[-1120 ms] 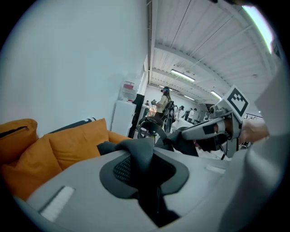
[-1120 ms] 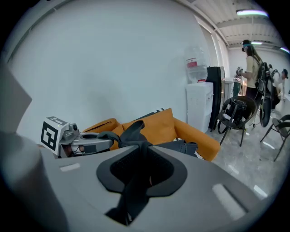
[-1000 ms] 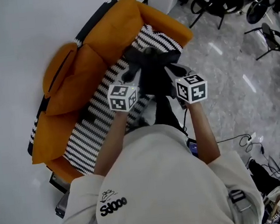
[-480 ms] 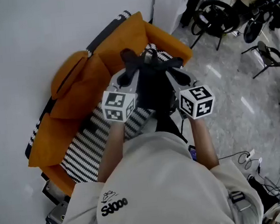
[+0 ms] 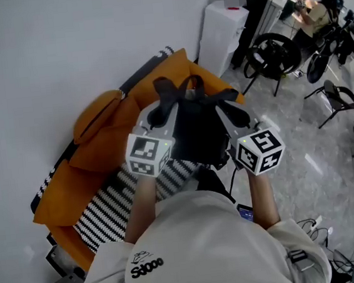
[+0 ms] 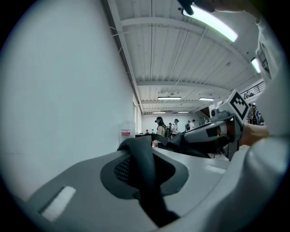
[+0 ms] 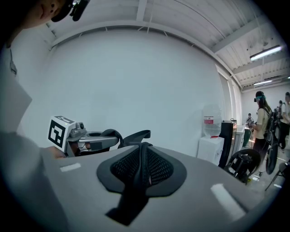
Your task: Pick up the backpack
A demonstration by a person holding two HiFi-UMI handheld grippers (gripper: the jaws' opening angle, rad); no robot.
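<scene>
The black backpack (image 5: 198,132) hangs in the air in front of me, above the orange sofa (image 5: 101,139), held by its two shoulder straps. My left gripper (image 5: 159,112) is shut on the left strap (image 6: 144,168), which runs between its jaws in the left gripper view. My right gripper (image 5: 233,110) is shut on the right strap (image 7: 139,174), a dark padded band pinched between its jaws. Both grippers point about level, side by side, with their marker cubes toward me. The bag's lower part is hidden behind my arms and chest.
A black-and-white striped cushion (image 5: 111,207) lies on the sofa seat, against a white wall. A white cabinet (image 5: 225,29) and black chairs (image 5: 274,52) stand on the grey floor to the right. Cables (image 5: 308,224) lie on the floor near my right side. People stand far off.
Both grippers have risen together with the backpack, lifting it off the striped cushion. The straps stay pinched in the jaws throughout.
</scene>
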